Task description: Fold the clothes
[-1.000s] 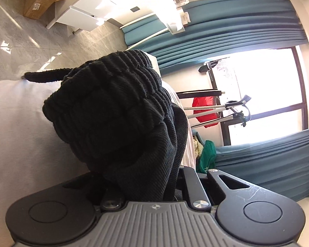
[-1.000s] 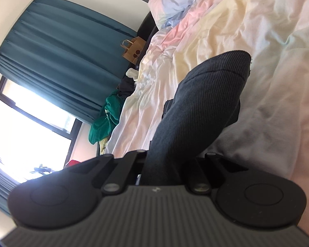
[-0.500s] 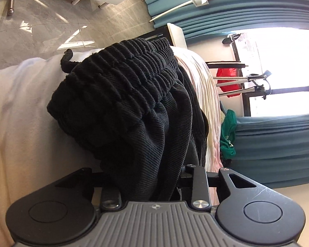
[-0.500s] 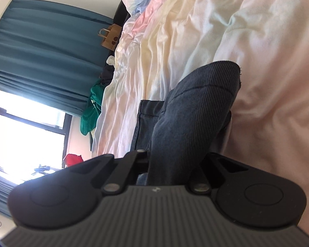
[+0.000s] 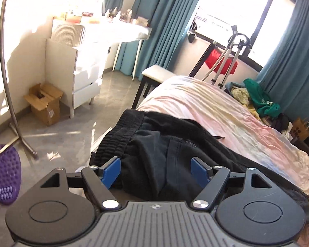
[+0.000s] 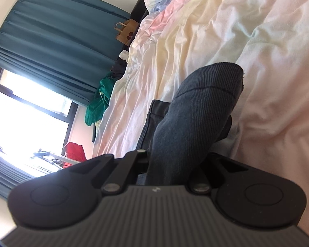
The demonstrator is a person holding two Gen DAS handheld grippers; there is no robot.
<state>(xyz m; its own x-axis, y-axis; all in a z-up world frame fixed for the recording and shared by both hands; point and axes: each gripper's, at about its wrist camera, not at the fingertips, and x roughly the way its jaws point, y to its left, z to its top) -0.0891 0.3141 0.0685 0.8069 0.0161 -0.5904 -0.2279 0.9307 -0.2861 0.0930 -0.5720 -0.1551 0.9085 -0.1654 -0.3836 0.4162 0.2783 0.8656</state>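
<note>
Black ribbed trousers (image 5: 164,144) lie bunched on the pastel bed sheet (image 5: 226,113) near the bed's left edge, elastic waistband to the left. My left gripper (image 5: 155,169) is open just above them, blue pads apart on either side of the cloth, holding nothing. In the right wrist view, my right gripper (image 6: 171,164) is shut on a leg of the trousers (image 6: 197,113); its fingertips are hidden by the cloth. The leg arches up from the jaws and its hem rests on the sheet (image 6: 257,41).
A white drawer unit (image 5: 80,68), a cardboard box (image 5: 44,103), a metal stand (image 5: 10,82) and a purple mat (image 5: 2,175) are on the floor to the left. A green clothes pile (image 5: 261,100) and a paper bag (image 5: 300,130) lie beyond the bed.
My left gripper has let go of the waistband, opened and turned upright above the trousers, which now lie on the bed. My right gripper keeps hold of the leg and has shifted slightly.
</note>
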